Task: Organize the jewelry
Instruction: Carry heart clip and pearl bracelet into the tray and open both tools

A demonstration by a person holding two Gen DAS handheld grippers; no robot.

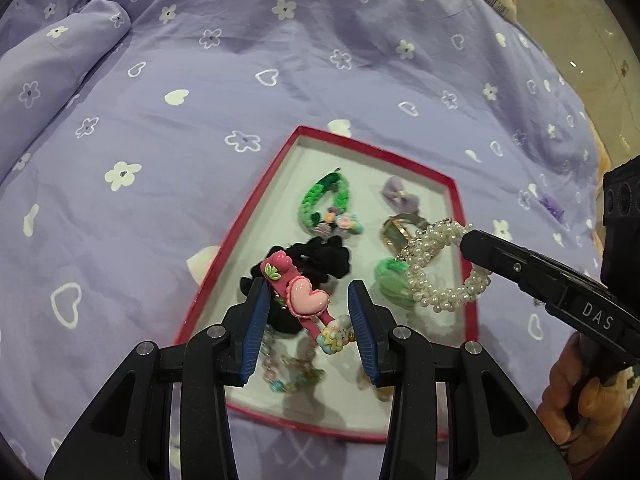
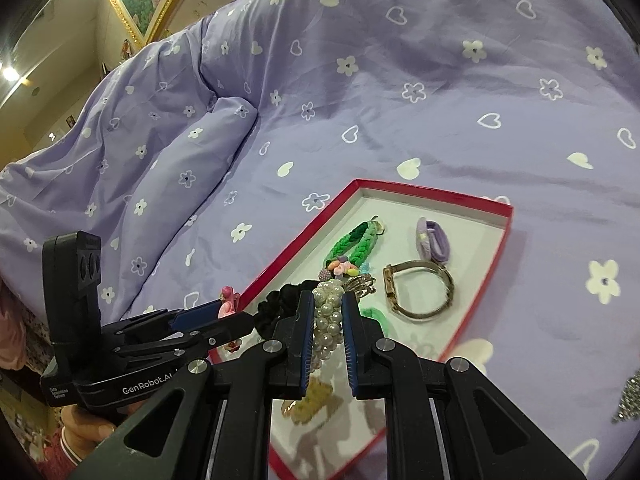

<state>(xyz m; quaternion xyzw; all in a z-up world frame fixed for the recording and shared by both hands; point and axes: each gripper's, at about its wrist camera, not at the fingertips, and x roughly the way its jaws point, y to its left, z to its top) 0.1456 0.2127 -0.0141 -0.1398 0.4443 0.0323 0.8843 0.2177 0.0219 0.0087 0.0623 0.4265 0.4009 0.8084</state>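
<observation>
A red-rimmed box (image 1: 256, 196) with a white floor lies on the bed and holds a green braided loop (image 1: 320, 196), a purple bow (image 1: 400, 194), a gold watch (image 1: 394, 232), a black scrunchie (image 1: 320, 258) and a green scrunchie (image 1: 390, 282). My left gripper (image 1: 310, 300) stands open over the box with a pink heart hair clip (image 1: 302, 296) lying between its fingers. My right gripper (image 2: 326, 312) is shut on a pearl bracelet (image 2: 328, 320), held over the box; the bracelet also shows in the left wrist view (image 1: 440, 268).
The box (image 2: 492, 248) rests on a lilac duvet (image 1: 200, 100) printed with hearts and flowers. A rolled fold of duvet (image 2: 192, 152) lies to the left. A purple bow (image 1: 552, 206) and a glittery piece (image 2: 630, 400) lie on the duvet right of the box.
</observation>
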